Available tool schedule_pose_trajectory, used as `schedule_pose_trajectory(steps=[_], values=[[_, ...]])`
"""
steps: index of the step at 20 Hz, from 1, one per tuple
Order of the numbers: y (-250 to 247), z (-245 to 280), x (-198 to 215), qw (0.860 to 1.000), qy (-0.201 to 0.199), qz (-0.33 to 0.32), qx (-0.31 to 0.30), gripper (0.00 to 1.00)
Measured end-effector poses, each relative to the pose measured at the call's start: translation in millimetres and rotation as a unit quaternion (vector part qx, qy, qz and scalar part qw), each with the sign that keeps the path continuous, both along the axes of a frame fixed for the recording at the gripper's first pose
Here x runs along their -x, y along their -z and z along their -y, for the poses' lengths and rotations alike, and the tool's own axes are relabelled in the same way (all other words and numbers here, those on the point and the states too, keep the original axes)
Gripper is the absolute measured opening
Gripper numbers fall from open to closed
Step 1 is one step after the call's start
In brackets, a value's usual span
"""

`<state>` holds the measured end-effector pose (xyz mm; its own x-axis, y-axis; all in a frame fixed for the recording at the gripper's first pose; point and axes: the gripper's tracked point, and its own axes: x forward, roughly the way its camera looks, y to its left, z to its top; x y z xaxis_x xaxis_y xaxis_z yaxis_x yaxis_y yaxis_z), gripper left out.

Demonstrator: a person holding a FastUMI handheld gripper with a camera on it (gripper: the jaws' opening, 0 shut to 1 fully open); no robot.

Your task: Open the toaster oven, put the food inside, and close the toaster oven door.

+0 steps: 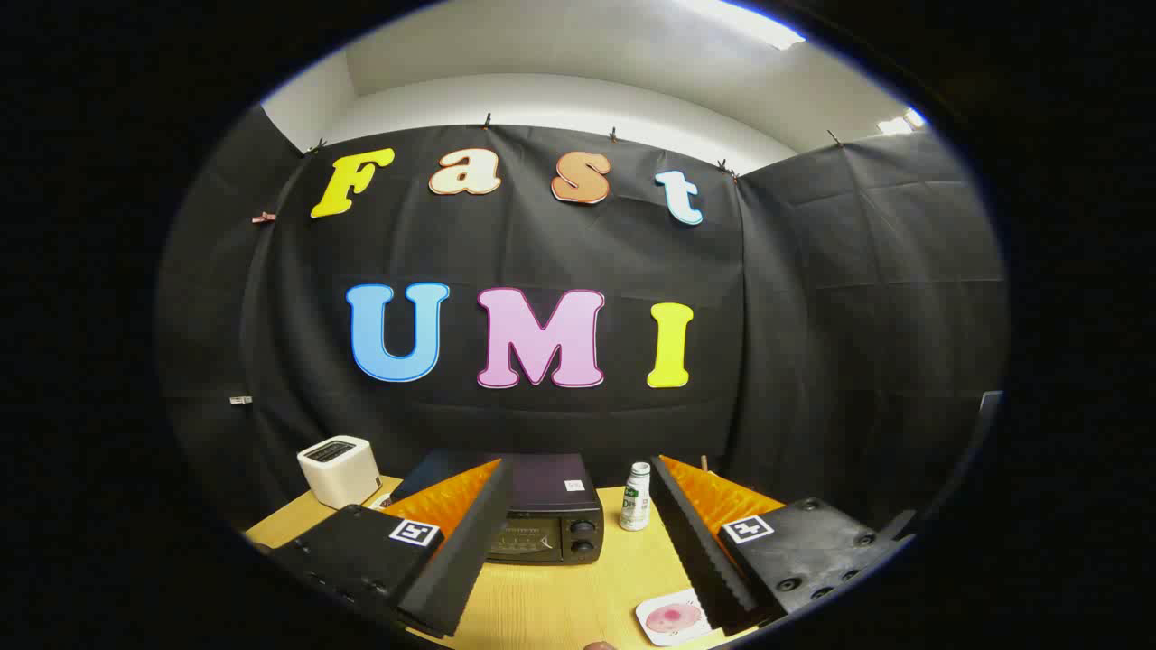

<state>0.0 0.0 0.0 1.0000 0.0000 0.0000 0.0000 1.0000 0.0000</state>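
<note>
While the fingers [578, 542] stand wide apart, gripping nothing, the shut toaster oven [545, 516] sits on the desk [551, 605] just beyond them, heavy and rigid I'd guess, its door best pulled by the top edge, food [673, 618] lying nearer.

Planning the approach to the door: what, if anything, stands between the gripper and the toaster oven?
Nothing visible does. The open gripper faces the toaster oven across bare table; the bottle stands right of it.
</note>
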Motion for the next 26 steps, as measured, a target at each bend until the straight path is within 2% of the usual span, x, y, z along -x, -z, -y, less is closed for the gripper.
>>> schedule_pose_trajectory(steps=[14,26], values=[[3.7,13.1,5.1,1.000,0.020,-0.012,-0.002,0.98],[21.9,-26.7,-21.9,0.999,-0.009,-0.046,-0.006,0.98]])
